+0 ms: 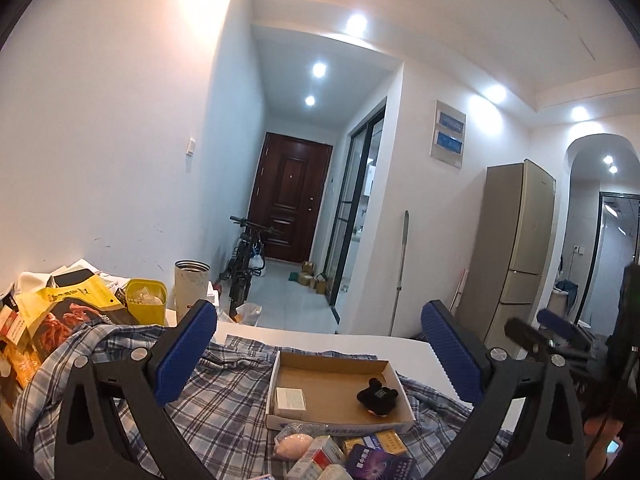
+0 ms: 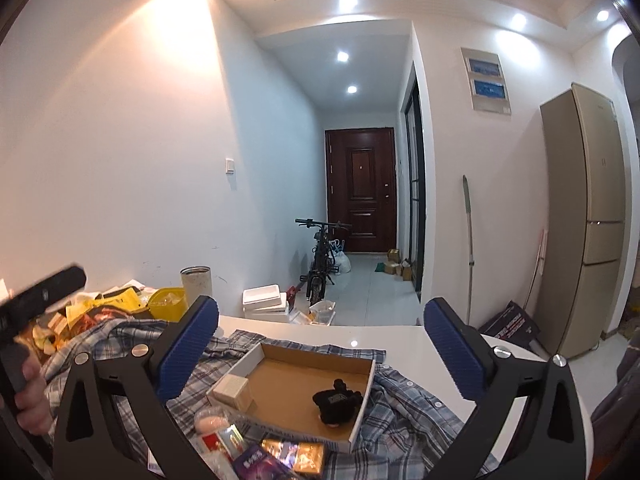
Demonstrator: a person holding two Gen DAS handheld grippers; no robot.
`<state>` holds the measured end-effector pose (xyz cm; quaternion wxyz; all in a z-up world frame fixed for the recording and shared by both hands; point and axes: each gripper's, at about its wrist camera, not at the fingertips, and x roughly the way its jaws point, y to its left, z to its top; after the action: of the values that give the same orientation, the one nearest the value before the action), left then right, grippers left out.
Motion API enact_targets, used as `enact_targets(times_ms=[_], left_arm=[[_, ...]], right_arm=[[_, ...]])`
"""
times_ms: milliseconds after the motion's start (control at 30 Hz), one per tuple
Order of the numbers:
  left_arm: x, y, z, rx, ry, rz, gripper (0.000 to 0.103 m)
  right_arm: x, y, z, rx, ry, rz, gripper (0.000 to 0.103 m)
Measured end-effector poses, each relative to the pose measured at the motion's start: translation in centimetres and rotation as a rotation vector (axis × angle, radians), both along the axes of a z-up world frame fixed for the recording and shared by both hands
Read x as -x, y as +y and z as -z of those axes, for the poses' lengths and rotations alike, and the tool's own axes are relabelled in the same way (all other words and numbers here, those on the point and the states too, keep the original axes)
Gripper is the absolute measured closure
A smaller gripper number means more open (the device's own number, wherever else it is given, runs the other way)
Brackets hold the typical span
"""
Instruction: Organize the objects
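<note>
A shallow cardboard tray (image 1: 332,380) (image 2: 292,380) lies on a blue plaid shirt (image 1: 224,400) (image 2: 400,400) spread over the white table (image 1: 320,338). In the tray sit a small pale box (image 1: 290,398) (image 2: 234,388) and a black plush toy (image 1: 378,396) (image 2: 336,398). In front of it lie a pink sponge (image 1: 290,446) (image 2: 210,420), a gold box (image 1: 390,440) (image 2: 308,454), a purple box (image 1: 378,462) (image 2: 256,464) and a red-and-white box (image 1: 320,456). My left gripper (image 1: 318,320) and right gripper (image 2: 322,312) hover above the tray, both open and empty.
At the table's left stand a yellow container (image 1: 146,300), a steel tumbler (image 1: 192,284) and a heap of snack packets (image 1: 68,312). Beyond the table are white foam boxes (image 2: 266,302), a bicycle (image 2: 320,256), a dark door and a tall fridge (image 2: 588,216).
</note>
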<state>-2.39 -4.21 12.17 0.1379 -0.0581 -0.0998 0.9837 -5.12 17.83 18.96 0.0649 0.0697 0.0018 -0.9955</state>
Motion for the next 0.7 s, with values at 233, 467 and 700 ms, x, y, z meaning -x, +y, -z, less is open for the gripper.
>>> enact_targets(times_ms=[233, 467, 700], left_arm=[[-2.8, 0.3, 0.2, 0.058, 0.037, -0.025, 0.0], [-4.3, 0.5, 1.2, 0.09, 0.048, -0.044, 0.0], [-4.7, 0.2, 4.4, 0.092, -0.024, -0.063, 0.0]], right_arm=[[-2.8, 0.2, 1.5, 0.045, -0.027, -0.01, 0.0], [-3.1, 1.4, 2.6, 0.085, -0.08, -0.011, 0.0], [-3.9, 1.7, 4.9, 0.074, -0.147, -0.017, 0.0]])
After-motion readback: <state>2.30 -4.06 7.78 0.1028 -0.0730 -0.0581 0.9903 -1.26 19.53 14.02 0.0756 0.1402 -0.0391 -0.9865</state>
